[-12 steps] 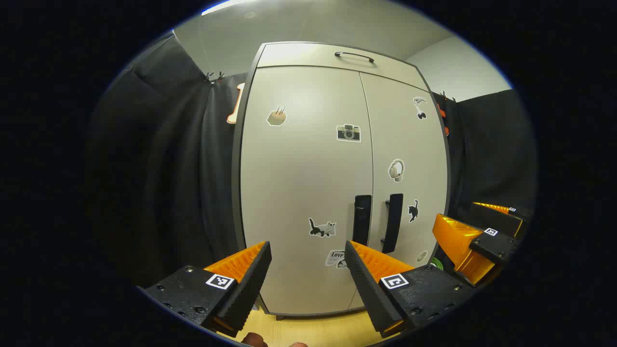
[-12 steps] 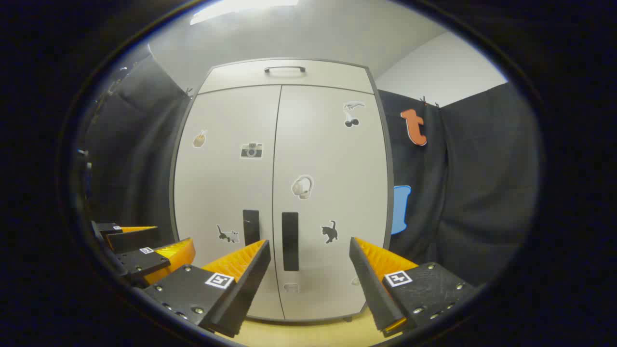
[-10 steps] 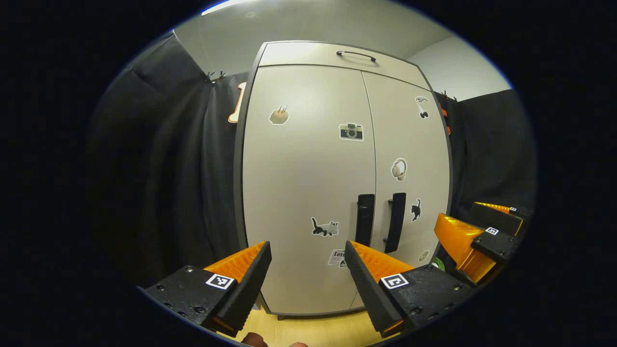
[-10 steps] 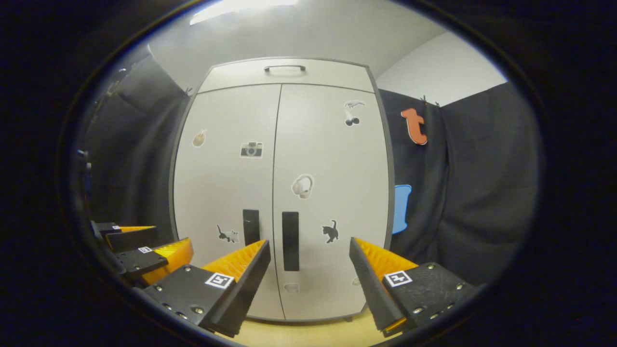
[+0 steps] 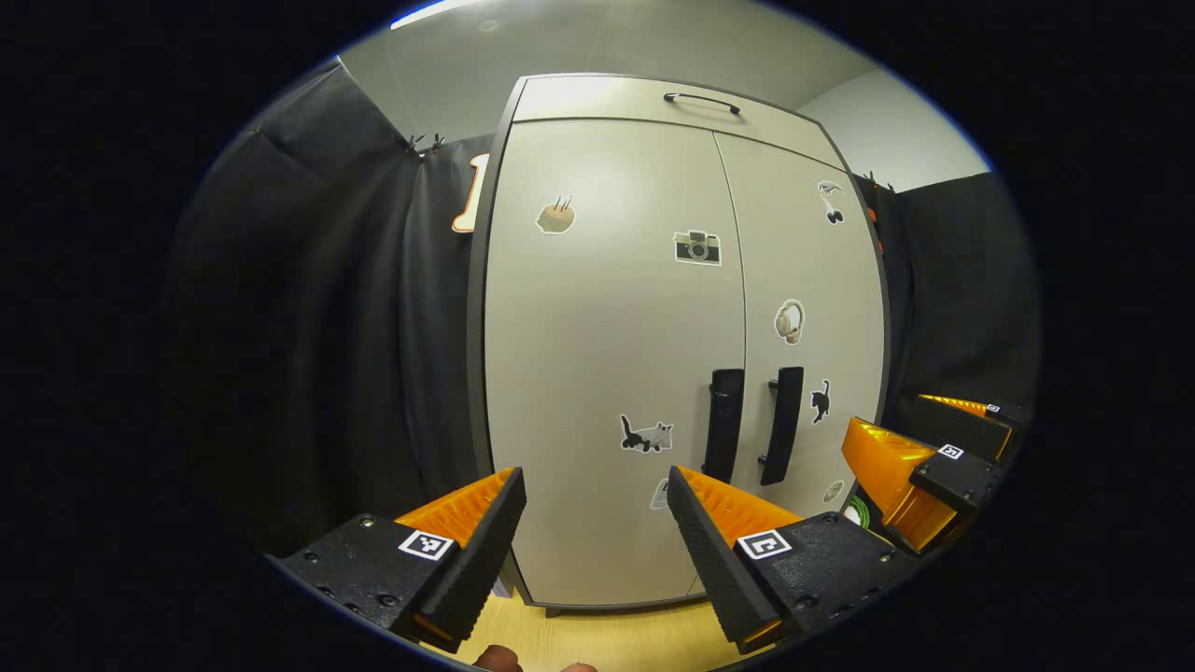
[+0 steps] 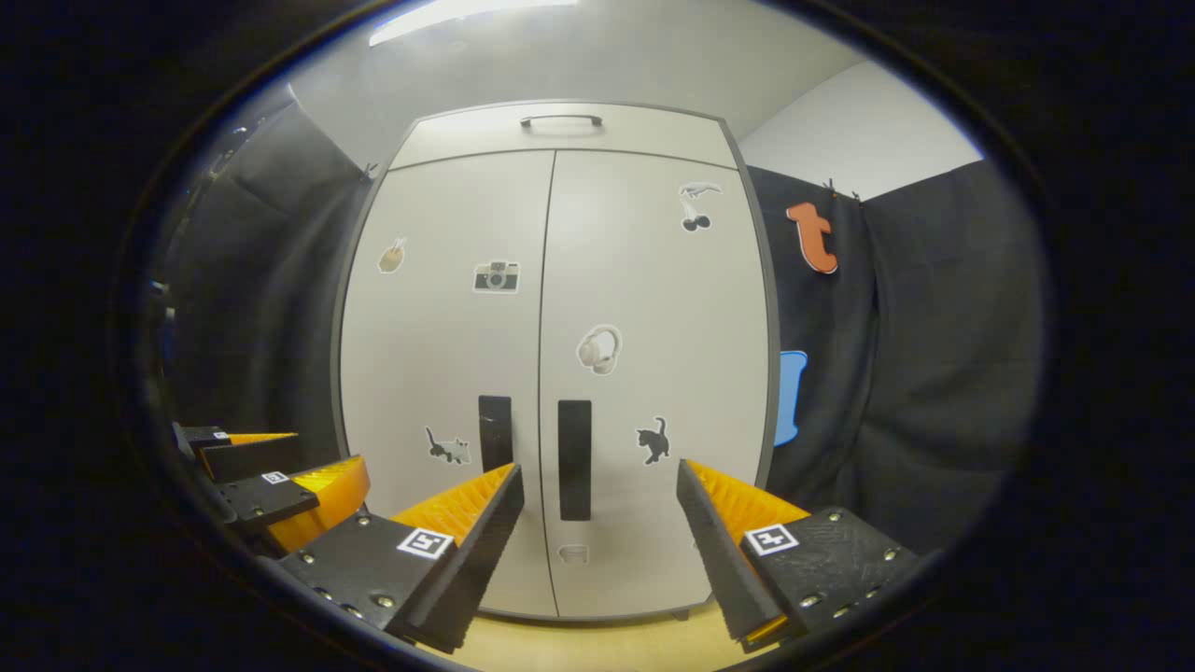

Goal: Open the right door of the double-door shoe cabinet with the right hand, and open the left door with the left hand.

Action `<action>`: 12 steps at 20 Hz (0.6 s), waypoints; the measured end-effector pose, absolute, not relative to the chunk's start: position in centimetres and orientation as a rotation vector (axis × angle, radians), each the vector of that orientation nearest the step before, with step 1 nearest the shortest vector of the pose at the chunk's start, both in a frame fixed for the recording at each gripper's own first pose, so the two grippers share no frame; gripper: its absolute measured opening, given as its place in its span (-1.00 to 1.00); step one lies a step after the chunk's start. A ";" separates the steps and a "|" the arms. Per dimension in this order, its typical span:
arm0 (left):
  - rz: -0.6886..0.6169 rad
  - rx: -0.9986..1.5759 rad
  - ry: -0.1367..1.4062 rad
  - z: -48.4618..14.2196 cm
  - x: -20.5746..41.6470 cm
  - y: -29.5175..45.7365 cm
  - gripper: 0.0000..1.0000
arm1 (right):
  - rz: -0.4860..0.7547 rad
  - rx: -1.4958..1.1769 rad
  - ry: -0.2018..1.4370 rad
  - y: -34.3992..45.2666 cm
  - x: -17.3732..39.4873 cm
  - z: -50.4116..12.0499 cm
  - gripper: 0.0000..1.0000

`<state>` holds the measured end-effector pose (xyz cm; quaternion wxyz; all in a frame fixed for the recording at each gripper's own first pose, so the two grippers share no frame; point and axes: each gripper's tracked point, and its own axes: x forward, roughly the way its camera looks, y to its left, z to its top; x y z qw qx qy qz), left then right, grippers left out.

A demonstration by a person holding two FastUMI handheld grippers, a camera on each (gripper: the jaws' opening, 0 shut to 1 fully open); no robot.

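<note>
A pale double-door shoe cabinet (image 5: 607,373) (image 6: 551,373) stands ahead with both doors closed and small stickers on them. Two black vertical handles sit side by side at the middle seam: the left door's handle (image 5: 724,425) (image 6: 496,432) and the right door's handle (image 5: 782,425) (image 6: 574,459). My left gripper (image 5: 596,495) is open, short of the left door, left of its handle. My right gripper (image 6: 599,493) is open and apart from the cabinet, the right handle just left of its gap. Each gripper also appears in the other view: the right gripper (image 5: 910,457), the left gripper (image 6: 271,467).
A top drawer with a black bar handle (image 5: 702,101) (image 6: 560,119) crowns the cabinet. Black cloth walls (image 5: 327,327) (image 6: 915,355) close in on both sides. Light wooden floor (image 5: 607,639) runs under the cabinet's front. A fingertip (image 5: 495,659) peeks in at the bottom.
Both grippers have come slightly closer to the cabinet, which looks a little larger. In the left gripper view the cabinet has slid to the right. Fingers stay open; doors stay closed.
</note>
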<state>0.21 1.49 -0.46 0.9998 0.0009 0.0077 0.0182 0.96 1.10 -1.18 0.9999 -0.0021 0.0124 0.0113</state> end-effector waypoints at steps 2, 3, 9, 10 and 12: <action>0.041 0.002 0.016 -0.5 0.2 1.7 0.90 | 0.023 -0.004 0.027 1.1 1.1 -1.3 0.95; 0.044 0.001 0.019 -0.6 0.2 1.8 0.90 | 0.026 -0.006 0.031 1.2 1.3 -1.4 0.94; 0.078 -0.002 0.036 -1.2 0.5 3.2 0.90 | 0.037 -0.012 0.067 1.8 3.6 -2.6 0.94; 0.086 0.001 0.041 -1.4 0.6 3.6 0.90 | 0.039 -0.010 0.069 1.9 4.2 -2.6 0.94; 0.101 0.004 0.048 -1.6 0.8 4.3 0.89 | 0.041 -0.004 0.082 2.0 5.5 -3.0 0.95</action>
